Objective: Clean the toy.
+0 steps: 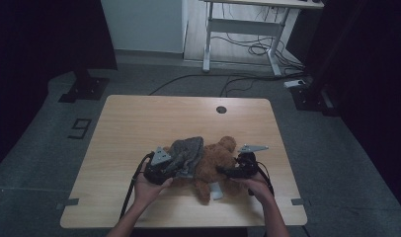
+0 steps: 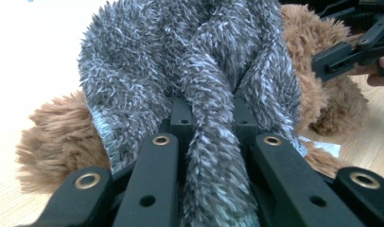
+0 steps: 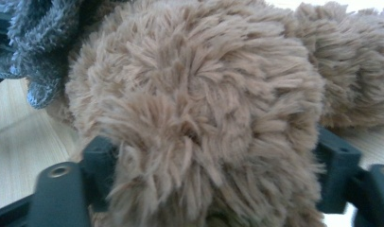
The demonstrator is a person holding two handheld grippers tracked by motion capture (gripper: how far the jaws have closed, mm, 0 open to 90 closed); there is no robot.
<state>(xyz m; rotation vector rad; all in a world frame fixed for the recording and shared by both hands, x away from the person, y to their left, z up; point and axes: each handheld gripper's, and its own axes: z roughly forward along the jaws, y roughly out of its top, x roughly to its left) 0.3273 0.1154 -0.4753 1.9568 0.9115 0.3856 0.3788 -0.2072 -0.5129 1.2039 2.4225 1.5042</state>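
A brown teddy bear (image 1: 216, 158) lies near the front middle of the wooden table (image 1: 139, 123). A grey fuzzy cloth (image 1: 187, 150) is draped over the bear's left side. My left gripper (image 1: 176, 170) is shut on a fold of that cloth (image 2: 190, 56), which runs up between its jaws (image 2: 211, 113) with the bear (image 2: 322, 61) behind. My right gripper (image 1: 223, 171) comes in from the bear's right. Its jaws (image 3: 213, 156) flank a plump furry part of the bear (image 3: 199, 94), and the fur bulges over both pads. The grey cloth (image 3: 39, 42) hangs at upper left.
A white tag (image 1: 217, 191) sticks out under the bear. A round cable hole (image 1: 221, 109) sits at the table's far edge. Beyond the table are a white desk frame (image 1: 243, 29), floor cables (image 1: 238, 81) and a dark stand base (image 1: 85, 89).
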